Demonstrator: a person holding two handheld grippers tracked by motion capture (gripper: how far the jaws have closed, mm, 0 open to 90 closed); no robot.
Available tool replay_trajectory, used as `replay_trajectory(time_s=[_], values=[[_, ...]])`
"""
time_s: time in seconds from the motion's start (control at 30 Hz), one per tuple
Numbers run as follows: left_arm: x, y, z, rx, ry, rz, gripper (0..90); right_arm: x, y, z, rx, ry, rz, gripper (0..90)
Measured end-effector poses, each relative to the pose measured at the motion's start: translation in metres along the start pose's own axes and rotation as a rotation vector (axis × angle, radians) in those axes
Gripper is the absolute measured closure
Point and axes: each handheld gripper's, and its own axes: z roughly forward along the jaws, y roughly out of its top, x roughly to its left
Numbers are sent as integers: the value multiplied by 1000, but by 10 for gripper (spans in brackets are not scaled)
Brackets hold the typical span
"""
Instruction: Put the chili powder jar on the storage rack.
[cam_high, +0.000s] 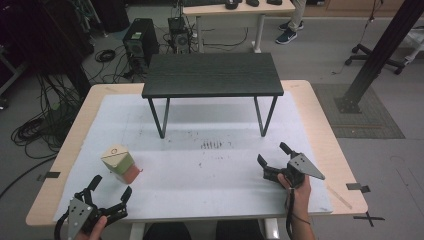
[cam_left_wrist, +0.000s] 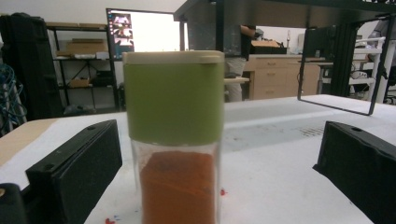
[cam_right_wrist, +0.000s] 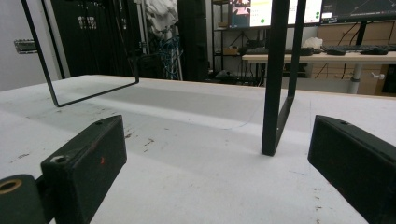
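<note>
Item: jar (cam_high: 121, 165), green cap, orange powder inside, upright on white mat (cam_high: 210, 165), front-left. My left gripper (cam_high: 108, 192) spread wide just before it, not touching. Right gripper (cam_high: 274, 159) spread, empty, near small black table (cam_high: 212, 75).

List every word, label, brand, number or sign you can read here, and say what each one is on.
None can be read.
Jar with green lid between the open left gripper: no label on the side shown.
Monitor behind it: a lit picture, too blurred to read.
Screens beyond the open right gripper: coloured marks, too small to read.
Mark on the jar's lid top: too small to tell.
</note>
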Motion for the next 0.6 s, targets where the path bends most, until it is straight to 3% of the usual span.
replay_trajectory(time_s=[0.6], values=[[17, -9, 14, 19, -17, -3, 2, 0, 0, 0, -1, -1, 2, 43]])
